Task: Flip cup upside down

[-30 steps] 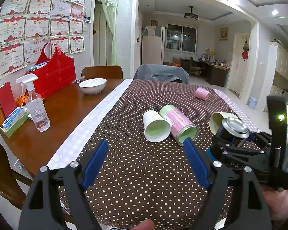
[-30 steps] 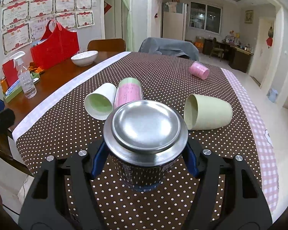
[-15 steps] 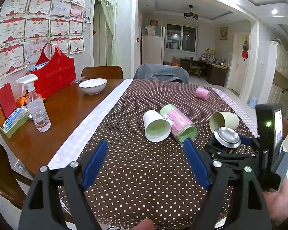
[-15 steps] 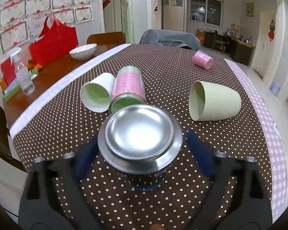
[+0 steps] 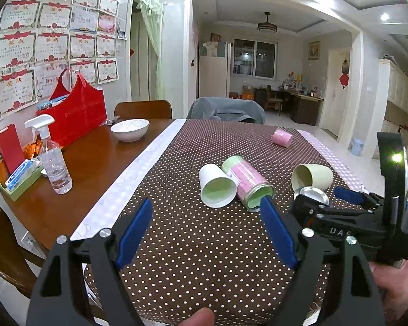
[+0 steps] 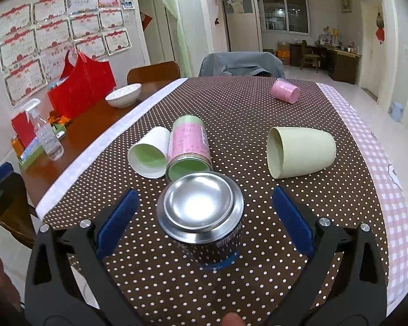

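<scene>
A metal cup [image 6: 201,214] with a dark printed wall stands upside down on the polka-dot tablecloth [image 6: 244,114], its shiny base up. My right gripper [image 6: 202,222] is open, its blue pads [image 6: 117,220] apart on either side of the cup without touching it. In the left wrist view the same cup [image 5: 311,195] stands at the right, partly behind the right gripper [image 5: 340,203]. My left gripper [image 5: 206,233] is open and empty above the near part of the cloth.
A white cup [image 6: 149,153], a pink-and-green can [image 6: 189,146], a pale green cup [image 6: 299,152] and a pink cup [image 6: 284,91] lie on their sides. A bowl [image 5: 129,129], spray bottle [image 5: 53,163] and red bag [image 5: 76,111] are on the bare wood at left.
My right gripper has set the metal cup down on the cloth and opened. The pads have moved away from its sides. The left gripper has not moved.
</scene>
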A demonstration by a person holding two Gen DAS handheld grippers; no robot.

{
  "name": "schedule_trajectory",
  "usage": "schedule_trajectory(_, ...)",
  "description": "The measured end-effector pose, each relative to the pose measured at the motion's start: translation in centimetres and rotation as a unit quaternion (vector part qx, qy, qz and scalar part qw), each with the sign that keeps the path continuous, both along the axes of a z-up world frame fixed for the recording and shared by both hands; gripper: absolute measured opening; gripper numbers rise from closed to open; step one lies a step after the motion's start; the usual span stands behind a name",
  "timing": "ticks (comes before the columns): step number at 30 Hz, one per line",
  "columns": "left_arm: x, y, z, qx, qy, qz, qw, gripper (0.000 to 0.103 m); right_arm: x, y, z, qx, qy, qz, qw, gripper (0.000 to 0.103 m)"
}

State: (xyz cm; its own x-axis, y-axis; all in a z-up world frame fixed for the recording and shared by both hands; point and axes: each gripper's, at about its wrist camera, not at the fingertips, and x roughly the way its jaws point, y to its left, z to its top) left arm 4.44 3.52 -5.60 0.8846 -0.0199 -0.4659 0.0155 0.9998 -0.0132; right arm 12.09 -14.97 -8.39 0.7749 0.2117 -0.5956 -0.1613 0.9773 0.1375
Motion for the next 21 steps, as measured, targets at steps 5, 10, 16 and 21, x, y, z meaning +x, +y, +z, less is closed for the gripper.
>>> schedule_trajectory(5, -0.6, -0.7, 0.9, 0.004, -0.012, -0.004, 0.9999, 0.08, -0.8, -0.8, 1.4, 0.018, -0.006, -0.006, 1.0, 0.097)
schedule_trajectory(10, -1.3, -1.4, 2.0, 0.008, -0.026, -0.009, 0.9996, 0.08, -1.9, -1.8, 2.8, 0.032, -0.014, -0.012, 0.999, 0.097)
schedule_trajectory(16, -2.4, -2.2, 3.3, 0.012, -0.045, -0.014, 0.9988, 0.08, -3.6, -3.0, 4.6, 0.037, -0.03, -0.027, 0.998, 0.097)
schedule_trajectory(21, -3.4, -3.0, 4.3, 0.017, -0.06, -0.02, 0.9978, 0.08, -6.0, -3.3, 6.9, 0.031, -0.062, -0.039, 0.997, 0.097)
